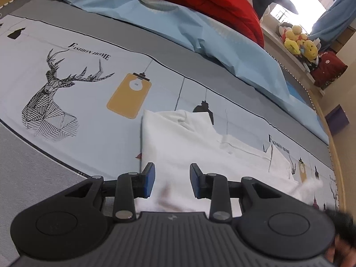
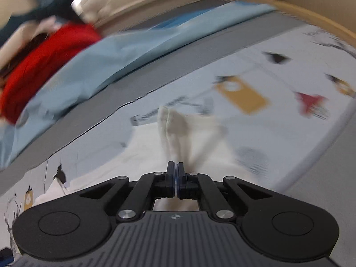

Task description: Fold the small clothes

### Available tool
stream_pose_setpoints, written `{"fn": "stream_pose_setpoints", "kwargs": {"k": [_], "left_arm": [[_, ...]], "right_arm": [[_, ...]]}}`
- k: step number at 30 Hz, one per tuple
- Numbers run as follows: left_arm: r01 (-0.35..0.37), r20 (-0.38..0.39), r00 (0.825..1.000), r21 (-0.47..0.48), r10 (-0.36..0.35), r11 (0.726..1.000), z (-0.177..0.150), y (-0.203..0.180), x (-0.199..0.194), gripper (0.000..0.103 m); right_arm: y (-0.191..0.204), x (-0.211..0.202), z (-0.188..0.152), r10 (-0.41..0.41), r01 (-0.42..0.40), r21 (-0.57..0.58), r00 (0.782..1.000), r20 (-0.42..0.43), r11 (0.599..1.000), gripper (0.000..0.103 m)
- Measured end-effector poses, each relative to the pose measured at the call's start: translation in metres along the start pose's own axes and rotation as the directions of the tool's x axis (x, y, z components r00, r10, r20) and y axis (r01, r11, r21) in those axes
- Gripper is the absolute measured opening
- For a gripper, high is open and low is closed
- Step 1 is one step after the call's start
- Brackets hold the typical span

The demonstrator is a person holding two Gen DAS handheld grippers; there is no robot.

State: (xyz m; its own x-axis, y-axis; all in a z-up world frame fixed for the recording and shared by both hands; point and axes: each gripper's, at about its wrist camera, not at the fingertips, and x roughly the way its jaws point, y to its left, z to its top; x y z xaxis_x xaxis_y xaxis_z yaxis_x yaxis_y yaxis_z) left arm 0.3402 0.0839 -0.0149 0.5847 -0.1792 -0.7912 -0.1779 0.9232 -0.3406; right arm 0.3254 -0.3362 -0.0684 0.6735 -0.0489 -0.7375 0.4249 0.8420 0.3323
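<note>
Pinching lifted white garment [image 2: 189, 138] in blurred right view, right hand-held gripper [image 2: 176, 178]; left hand-held gripper [image 1: 171, 181] released above it.

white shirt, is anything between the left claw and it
Nothing visible. The left claw hangs open right over the white shirt, which lies on the printed bed sheet; only bare cloth shows between its pads. The red blanket lies well beyond.
</note>
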Motion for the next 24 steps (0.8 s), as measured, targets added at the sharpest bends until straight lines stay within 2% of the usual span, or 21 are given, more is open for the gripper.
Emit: {"fn": "stream_pose_setpoints", "kwargs": {"k": [3, 6, 8, 10, 12, 16, 19, 20, 21, 22, 24], "left_arm": [[-0.001, -0.015, 1.000, 0.004, 0.001, 1.000, -0.001, 0.006, 0.000, 0.037], [-0.013, -0.028, 1.000, 0.001, 0.013, 1.000, -0.001, 0.014, 0.001, 0.037], [-0.024, -0.036, 0.999, -0.012, 0.024, 1.000, 0.000, 0.022, 0.003, 0.037], [-0.033, -0.046, 0.998, -0.031, 0.031, 0.999, 0.000, 0.029, 0.006, 0.037], [-0.039, -0.060, 0.998, -0.033, 0.036, 0.999, 0.000, 0.032, 0.010, 0.037], [-0.059, -0.097, 0.994, -0.003, 0.059, 0.998, -0.006, 0.033, 0.025, 0.042], [-0.068, -0.131, 0.989, 0.003, 0.068, 0.998, -0.015, 0.032, 0.039, 0.042], [-0.065, -0.135, 0.989, 0.009, 0.065, 0.998, -0.017, 0.031, 0.041, 0.042], [-0.060, -0.133, 0.989, 0.023, 0.063, 0.998, -0.017, 0.028, 0.041, 0.042], [-0.057, -0.131, 0.990, 0.036, 0.061, 0.998, -0.018, 0.026, 0.042, 0.042], [-0.057, -0.138, 0.988, 0.048, 0.063, 0.997, -0.020, 0.025, 0.045, 0.041]], "right_arm": [[-0.047, -0.025, -0.021, -0.072, 0.073, 0.095, 0.997, -0.020, 0.993, 0.004], [-0.082, -0.024, -0.036, -0.054, 0.065, 0.190, 0.996, -0.066, 0.980, 0.005], [-0.086, -0.017, -0.035, -0.002, 0.014, 0.208, 0.998, -0.056, 0.978, 0.007], [-0.082, -0.008, -0.029, 0.038, -0.034, 0.196, 0.999, -0.017, 0.980, 0.025], [-0.084, 0.004, -0.025, -0.020, 0.022, 0.211, 1.000, -0.011, 0.977, 0.033], [-0.095, 0.022, -0.020, -0.053, 0.053, 0.294, 0.999, -0.007, 0.954, 0.037], [-0.100, 0.031, -0.016, -0.029, 0.025, 0.329, 1.000, 0.005, 0.944, 0.037], [-0.098, 0.031, -0.014, -0.023, 0.016, 0.323, 1.000, 0.015, 0.946, 0.032], [-0.095, 0.029, -0.014, -0.012, 0.002, 0.302, 1.000, 0.029, 0.953, 0.016], [-0.093, 0.026, -0.013, -0.004, -0.008, 0.275, 0.999, 0.041, 0.961, 0.005], [-0.087, 0.021, -0.009, 0.023, -0.036, 0.232, 0.998, 0.060, 0.972, 0.002]]}}
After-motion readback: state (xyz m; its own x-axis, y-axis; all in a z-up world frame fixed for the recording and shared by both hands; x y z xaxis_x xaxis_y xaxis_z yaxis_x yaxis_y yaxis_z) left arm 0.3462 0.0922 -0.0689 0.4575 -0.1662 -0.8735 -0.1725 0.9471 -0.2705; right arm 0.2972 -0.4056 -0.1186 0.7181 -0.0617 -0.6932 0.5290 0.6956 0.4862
